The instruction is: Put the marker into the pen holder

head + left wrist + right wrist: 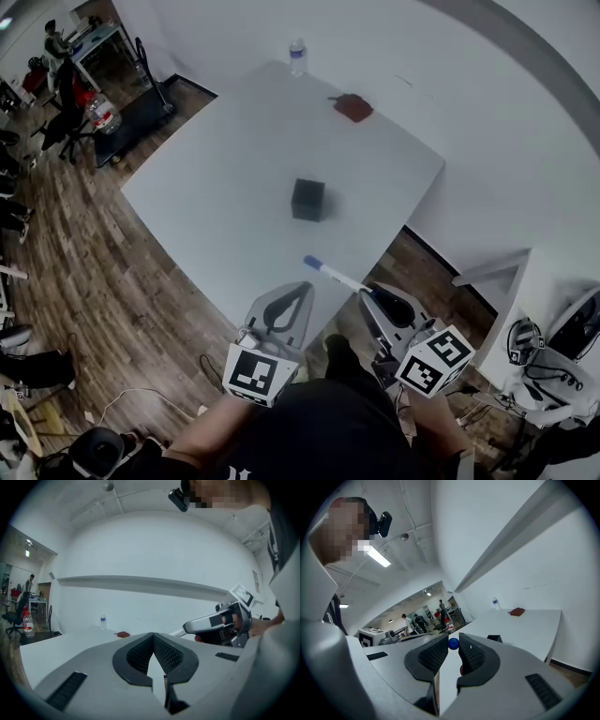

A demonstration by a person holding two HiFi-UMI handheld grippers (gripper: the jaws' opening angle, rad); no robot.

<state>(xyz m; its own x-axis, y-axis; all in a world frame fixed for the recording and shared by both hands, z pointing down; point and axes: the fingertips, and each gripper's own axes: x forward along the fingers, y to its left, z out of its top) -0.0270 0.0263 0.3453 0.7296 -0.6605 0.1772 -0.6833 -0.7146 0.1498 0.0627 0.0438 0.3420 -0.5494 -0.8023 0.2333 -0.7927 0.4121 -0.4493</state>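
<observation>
Head view shows the marker in the air, nearer the person than the pen holder and well apart from it, over the near corner of the white desk. It is a slim white barrel with a blue cap, and the capped end points roughly toward the pen holder. The right gripper has its jaws pressed onto the barrel near the tail end. Seen from the right gripper view, the blue cap pokes out just past the ribbed pads. The left gripper is to the left of the marker, its jaws brought together with nothing between them. The pen holder is a small black square cup standing upright, alone near the middle of the desk. Beyond it, at the far edge, are a water bottle and a small red object. The marker is probably light and rigid with a smooth plastic barrel, so it could swivel or slide in the pads. A firm hold nearer mid-barrel would likely steady it when tipping it upright over the opening.
</observation>
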